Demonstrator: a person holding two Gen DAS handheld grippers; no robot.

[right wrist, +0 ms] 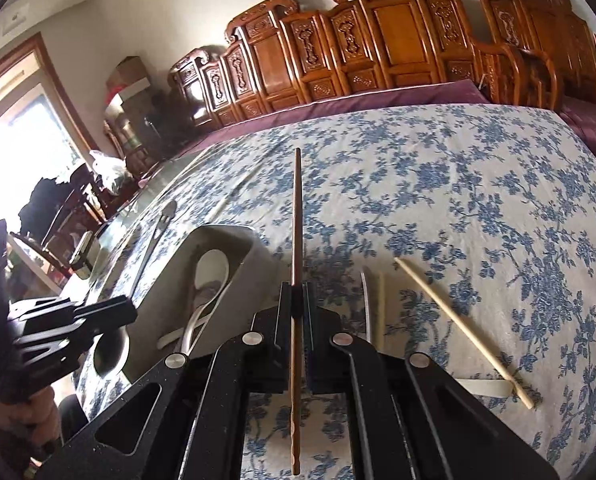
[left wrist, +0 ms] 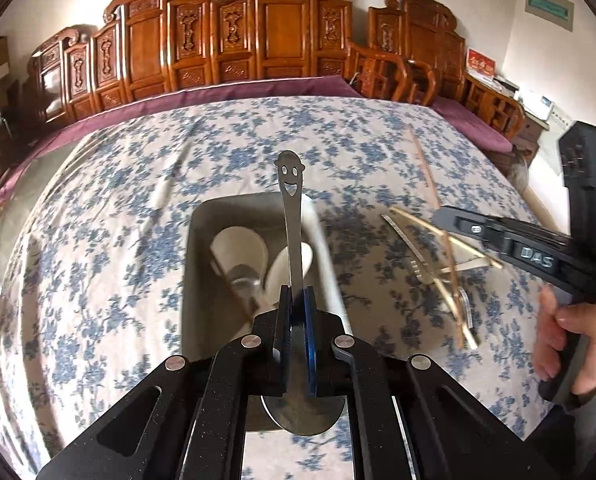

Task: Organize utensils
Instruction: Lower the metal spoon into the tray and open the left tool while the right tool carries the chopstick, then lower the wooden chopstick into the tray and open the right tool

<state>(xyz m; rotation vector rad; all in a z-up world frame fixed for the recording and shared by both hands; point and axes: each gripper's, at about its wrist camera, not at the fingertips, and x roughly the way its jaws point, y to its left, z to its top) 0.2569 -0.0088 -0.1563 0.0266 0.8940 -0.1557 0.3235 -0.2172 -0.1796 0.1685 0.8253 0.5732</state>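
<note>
Left wrist view: left gripper [left wrist: 296, 294] pinching one metal spoon [left wrist: 292, 208] at the neck, smiley-cutout handle pointing up and away, bowl showing below the pads. Hovering over one grey tray [left wrist: 196, 248] lying on the blue-flowered bedspread [left wrist: 110, 208]. Holding two white ceramic spoons [left wrist: 238, 246] inside the tray, plus something metallic between them, too blurred to name. Lying to the right of the tray: a loose pile of pale chopsticks [left wrist: 449, 264], count uncertain because of blur and crossing, and one metal fork [left wrist: 409, 244]. Entering from the right: right gripper [left wrist: 457, 222], carried by a hand [left wrist: 569, 340].

Right wrist view: right gripper [right wrist: 296, 296] pressing together on one dark brown chopstick [right wrist: 297, 216], stick running straight along the fingers and extending past both ends of them. Resting on the bedspread [right wrist: 477, 208] to the right: two pale chopsticks [right wrist: 457, 324] clearly countable, one long and diagonal, one short beside the gripper. Sitting at left: tray [right wrist: 254, 264] with white spoons [right wrist: 212, 270] inside. Lying beyond the tray: one metal fork [right wrist: 156, 236]. Showing at far left: left gripper [right wrist: 110, 314].
</note>
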